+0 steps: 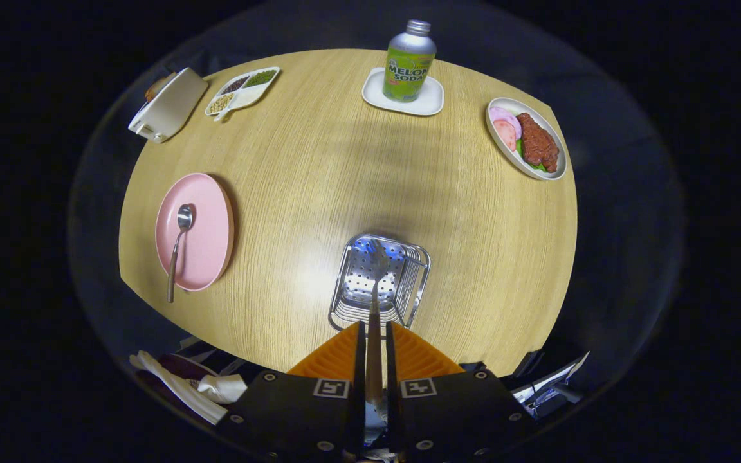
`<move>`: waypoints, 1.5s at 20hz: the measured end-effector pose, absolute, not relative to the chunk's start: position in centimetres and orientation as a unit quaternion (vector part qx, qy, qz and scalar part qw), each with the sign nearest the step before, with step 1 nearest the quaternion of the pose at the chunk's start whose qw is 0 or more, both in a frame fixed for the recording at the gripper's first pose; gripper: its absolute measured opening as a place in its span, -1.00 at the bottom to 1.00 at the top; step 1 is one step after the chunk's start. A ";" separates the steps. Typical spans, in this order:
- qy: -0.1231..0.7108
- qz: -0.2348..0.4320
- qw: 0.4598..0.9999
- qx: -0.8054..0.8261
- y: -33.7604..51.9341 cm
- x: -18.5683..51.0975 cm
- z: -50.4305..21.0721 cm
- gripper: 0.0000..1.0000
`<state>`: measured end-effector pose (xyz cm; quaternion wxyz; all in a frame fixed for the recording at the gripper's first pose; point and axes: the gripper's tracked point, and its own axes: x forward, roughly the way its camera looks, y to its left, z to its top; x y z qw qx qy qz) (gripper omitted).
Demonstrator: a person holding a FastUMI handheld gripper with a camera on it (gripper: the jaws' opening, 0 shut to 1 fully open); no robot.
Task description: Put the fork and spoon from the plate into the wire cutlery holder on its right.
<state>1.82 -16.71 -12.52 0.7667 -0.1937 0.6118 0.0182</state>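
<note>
My gripper (374,334) is shut on the fork (375,302), whose wooden handle runs between the two fingers. The fork's metal head points down into the wire cutlery holder (409,302), which stands on the table just ahead of the fingers. To the left of the holder lies the pink plate (206,241). On the plate rests the spoon (177,247), its bowl toward the far side and its wooden handle sticking out over the plate's near rim.
A green soda bottle (408,61) stands on a white coaster (431,101) at the far side. An oval dish of meat (525,137) sits far right. A divided snack dish (243,90) and a white box (168,105) sit far left. The round wooden table's near edge (267,360) lies below the holder.
</note>
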 end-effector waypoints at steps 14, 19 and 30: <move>0.405 0.019 0.904 -0.135 -10.1 1.7 -8.0 1.00; 0.348 0.041 0.930 -0.109 -5.0 1.0 -8.0 1.00; 0.324 0.082 0.937 -0.105 3.7 0.2 -12.9 0.99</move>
